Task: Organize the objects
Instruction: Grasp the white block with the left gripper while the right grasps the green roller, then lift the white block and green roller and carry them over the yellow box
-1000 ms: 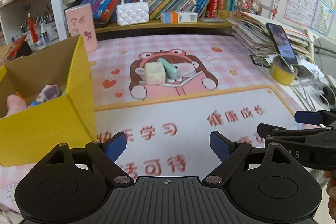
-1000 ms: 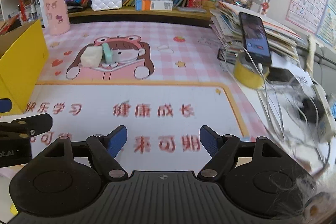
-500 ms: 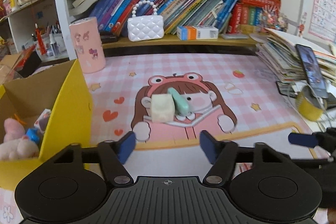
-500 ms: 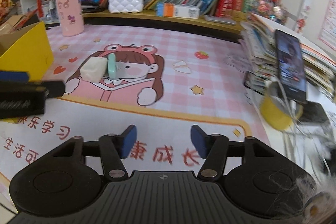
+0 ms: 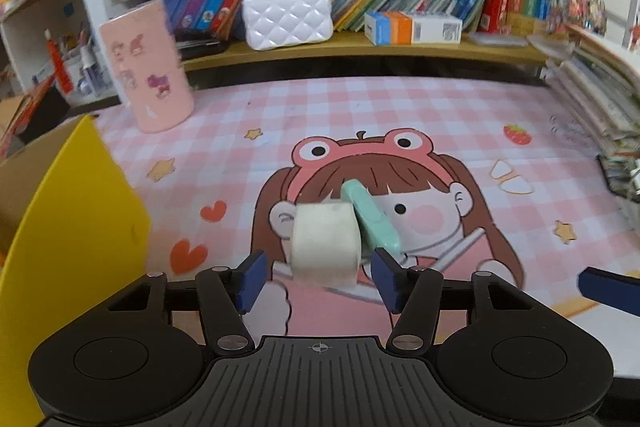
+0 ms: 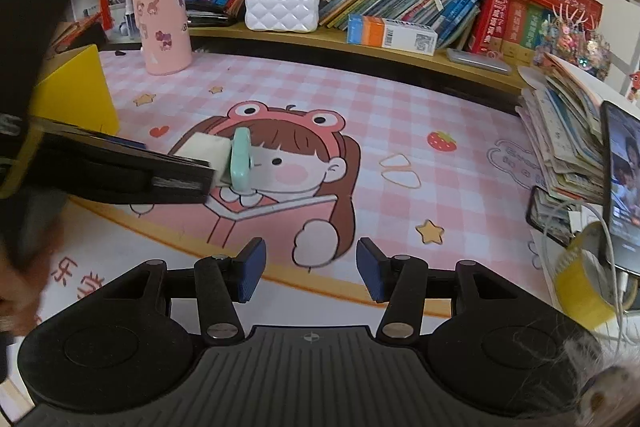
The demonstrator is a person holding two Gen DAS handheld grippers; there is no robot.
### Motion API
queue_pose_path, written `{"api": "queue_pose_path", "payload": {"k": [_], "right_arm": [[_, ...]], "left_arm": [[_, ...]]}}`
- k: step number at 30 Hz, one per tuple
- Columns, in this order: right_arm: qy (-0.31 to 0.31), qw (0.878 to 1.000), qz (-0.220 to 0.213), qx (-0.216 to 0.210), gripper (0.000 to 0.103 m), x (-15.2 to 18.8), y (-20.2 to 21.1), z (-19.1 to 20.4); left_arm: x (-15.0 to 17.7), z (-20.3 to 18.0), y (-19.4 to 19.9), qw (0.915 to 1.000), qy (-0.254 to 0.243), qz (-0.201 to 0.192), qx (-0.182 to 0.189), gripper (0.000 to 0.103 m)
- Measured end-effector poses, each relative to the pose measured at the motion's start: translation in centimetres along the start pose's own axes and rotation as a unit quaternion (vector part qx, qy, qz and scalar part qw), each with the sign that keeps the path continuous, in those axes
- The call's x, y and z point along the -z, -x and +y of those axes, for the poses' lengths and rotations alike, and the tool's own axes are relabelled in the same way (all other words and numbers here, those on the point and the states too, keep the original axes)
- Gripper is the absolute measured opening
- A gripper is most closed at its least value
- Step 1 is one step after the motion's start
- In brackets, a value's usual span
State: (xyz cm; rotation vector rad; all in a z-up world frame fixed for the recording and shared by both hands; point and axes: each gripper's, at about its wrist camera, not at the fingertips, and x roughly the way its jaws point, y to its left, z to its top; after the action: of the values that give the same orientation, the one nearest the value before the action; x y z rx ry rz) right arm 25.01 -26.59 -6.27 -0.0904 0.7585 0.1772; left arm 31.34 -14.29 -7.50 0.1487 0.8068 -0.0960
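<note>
The left claw (image 5: 316,277) has just been closing, its jaws apart around a white block (image 5: 325,243) on the surface (image 5: 400,115), not pressing it. A green eraser (image 5: 370,217) touches the block. The right claw (image 6: 309,273), also narrowing, holds nothing.

My left gripper (image 5: 318,279) and right gripper (image 6: 310,271) look alike: matte black ribbed bodies with round discs either side, a small crosshair mark in the middle, silver screws on the linkage arms, and dark blue ridged pads (image 6: 251,269)

Yellow box (image 5: 80,211) cut off at left edge, contents hidden
</note>
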Motion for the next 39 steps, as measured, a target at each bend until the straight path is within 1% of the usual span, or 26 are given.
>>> {"api": "queue_pose_path", "payload": {"k": [1, 4, 7, 9, 11, 13, 16, 19, 22, 27, 28, 31, 35, 39], "right_arm": [[0.0, 1.0, -0.001, -0.002, 0.048, -0.2, -0.2, 0.0], [0.001, 1.0, -0.001, -0.006, 0.048, -0.6, -0.5, 0.2], [0.004, 1.0, -0.002, -0.016, 0.048, -0.9, -1.0, 0.4], [0.007, 1.0, -0.003, -0.022, 0.048, -1.1, -1.3, 0.6], [0.008, 0.999, -0.004, -0.03, 0.048, -1.4, -1.8, 0.7], [0.011, 0.999, -0.005, -0.041, 0.048, -1.7, -2.4, 1.0], [0.019, 0.998, -0.007, -0.055, 0.048, -2.3, -3.7, 1.5], [0.029, 0.997, -0.007, -0.067, 0.048, -3.2, -5.6, 2.3], [0.036, 0.996, -0.003, -0.084, 0.039, -4.0, -7.7, 3.0], [0.035, 0.995, 0.011, -0.088, 0.034, -5.1, -10.8, 3.7], [0.035, 0.995, 0.015, -0.088, 0.03, -5.2, -11.3, 3.8], [0.049, 0.995, 0.007, -0.086, 0.018, -5.4, -11.6, 4.2], [0.038, 0.995, -0.002, -0.09, 0.018, -5.3, -10.3, 4.1], [0.026, 0.995, -0.008, -0.095, 0.018, -4.8, -7.6, 3.9]], "left_arm": [[-0.2, -0.2, -0.5, 1.0, -0.007, 0.001, -0.003, 0.056], [-0.8, -0.6, -2.0, 0.9997, -0.017, 0.013, -0.011, 0.047], [-1.0, -0.5, -3.1, 0.9997, -0.009, 0.021, -0.002, 0.044], [-0.9, -0.2, -3.2, 0.9998, -0.004, 0.017, 0.008, 0.04], [-0.8, 0.5, -2.8, 0.9997, 0.003, 0.016, 0.019, 0.033], [-0.7, 1.5, -1.7, 0.9997, 0.016, 0.013, 0.009, 0.032], [-0.3, 3.3, 0.8, 0.9992, 0.038, -0.002, -0.005, 0.031], [0.0, 4.9, 3.6, 0.9976, 0.068, -0.009, -0.007, 0.031], [0.2, 5.5, 5.2, 0.9972, 0.074, -0.012, -0.008, 0.031], [1.1, 5.6, 7.1, 0.9964, 0.082, -0.016, -0.011, 0.031], [1.3, 5.6, 7.3, 0.9964, 0.082, -0.017, -0.012, 0.031], [1.8, 5.5, 8.2, 0.9969, 0.075, -0.019, -0.015, 0.031], [2.3, 5.4, 9.4, 0.997, 0.072, -0.027, -0.009, 0.031], [3.1, 5.3, 10.6, 0.9972, 0.067, -0.034, 0.002, 0.031]]}}
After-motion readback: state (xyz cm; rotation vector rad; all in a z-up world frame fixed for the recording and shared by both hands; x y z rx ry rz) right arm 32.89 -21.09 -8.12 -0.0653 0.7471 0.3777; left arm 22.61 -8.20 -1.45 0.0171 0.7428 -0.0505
